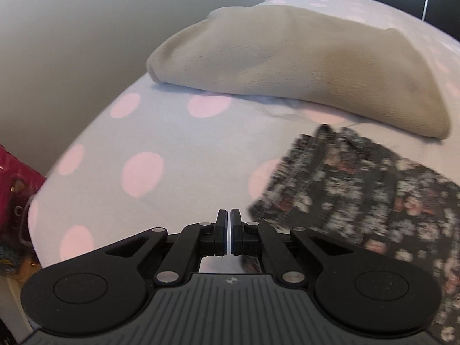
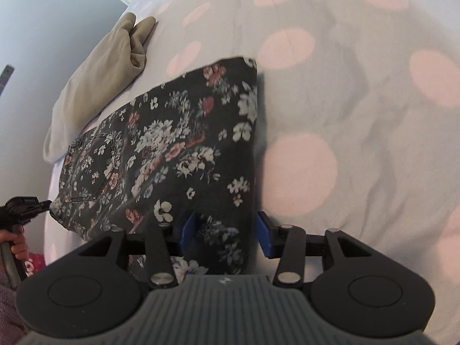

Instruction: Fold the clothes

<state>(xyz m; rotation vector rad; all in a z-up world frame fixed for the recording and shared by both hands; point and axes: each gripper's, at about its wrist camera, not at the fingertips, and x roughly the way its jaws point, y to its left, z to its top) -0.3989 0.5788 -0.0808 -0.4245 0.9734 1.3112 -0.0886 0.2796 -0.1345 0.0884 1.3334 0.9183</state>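
A dark floral pair of trousers (image 2: 178, 155) lies folded on a pale bed sheet with pink dots (image 2: 345, 115). In the left wrist view the floral trousers (image 1: 359, 189) lie blurred at the right. My left gripper (image 1: 229, 224) is shut and empty over the sheet, just left of the garment's edge; it also shows in the right wrist view (image 2: 43, 204) beside the waistband end. My right gripper (image 2: 224, 230) is open, its blue pads (image 2: 263, 234) astride the near right edge of the folded trousers.
A folded beige garment (image 1: 287, 66) lies behind the floral one, near the wall (image 1: 72, 43); it also shows in the right wrist view (image 2: 97, 86). A red patterned item (image 1: 14, 172) sits beside the bed at the left. A hand (image 2: 17, 247) holds the left gripper's handle.
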